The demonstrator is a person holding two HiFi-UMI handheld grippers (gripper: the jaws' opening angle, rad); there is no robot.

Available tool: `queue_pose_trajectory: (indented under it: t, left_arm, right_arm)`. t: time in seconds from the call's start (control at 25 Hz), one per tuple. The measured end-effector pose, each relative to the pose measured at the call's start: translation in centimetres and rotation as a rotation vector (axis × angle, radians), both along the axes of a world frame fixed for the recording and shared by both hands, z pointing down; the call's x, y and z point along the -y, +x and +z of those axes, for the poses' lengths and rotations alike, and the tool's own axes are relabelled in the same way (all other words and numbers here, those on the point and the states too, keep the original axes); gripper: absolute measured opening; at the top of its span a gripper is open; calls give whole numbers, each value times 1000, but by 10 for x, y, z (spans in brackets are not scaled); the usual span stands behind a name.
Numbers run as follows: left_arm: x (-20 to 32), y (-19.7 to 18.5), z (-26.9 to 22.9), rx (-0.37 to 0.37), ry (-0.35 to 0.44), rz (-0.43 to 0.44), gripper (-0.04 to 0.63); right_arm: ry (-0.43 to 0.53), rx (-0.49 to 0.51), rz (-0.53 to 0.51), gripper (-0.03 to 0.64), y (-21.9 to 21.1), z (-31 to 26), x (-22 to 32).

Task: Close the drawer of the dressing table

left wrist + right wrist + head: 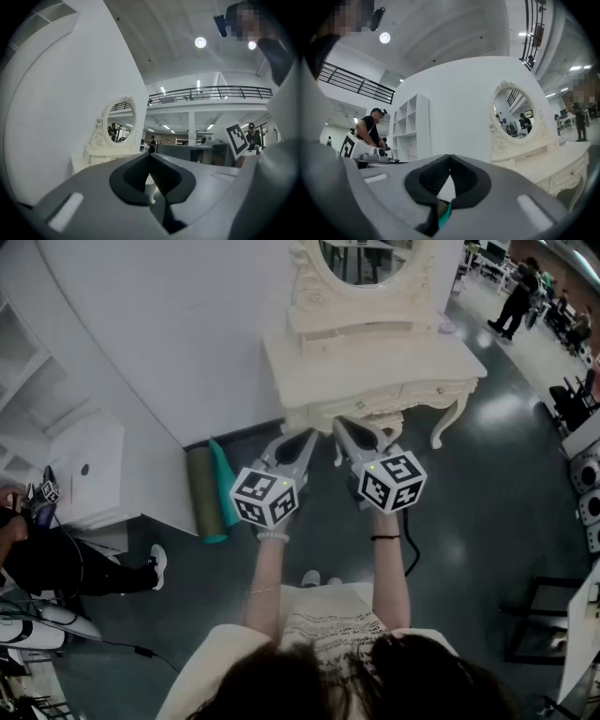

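1. Dark polished floor runs up to a curved white wall, and against that wall stands the cream, carved wooden dressing table (375, 357) with its oval mirror (366, 259).
2. Side by side just in front of the table, the left tool (307, 437) and the right tool (343, 426) are held level. Each has its jaws pressed together on nothing.
3. Along the table's front apron run the drawer fronts (412, 392), crosswise to the tools; from here I can't tell which drawer sits out.
4. Straight ahead of both tips lies the table, so a closing push would likely go away from the person, towards the wall. To my eye the right tool is slightly nearer the table's front.
5. Left of the table, green and teal rolled mats (208, 493) lean against the wall.
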State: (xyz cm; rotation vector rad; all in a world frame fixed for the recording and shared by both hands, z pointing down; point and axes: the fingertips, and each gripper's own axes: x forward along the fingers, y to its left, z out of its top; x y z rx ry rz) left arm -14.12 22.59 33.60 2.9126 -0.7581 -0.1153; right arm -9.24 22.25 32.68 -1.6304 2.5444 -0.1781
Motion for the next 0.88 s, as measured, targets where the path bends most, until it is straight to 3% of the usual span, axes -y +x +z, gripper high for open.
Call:
queue_pose_trajectory:
  t: [0.88]
  left_arm:
    - [8, 27, -1, -1, 3, -9, -9]
  right_arm:
    - [-1, 4, -16, 3, 27, 3, 10]
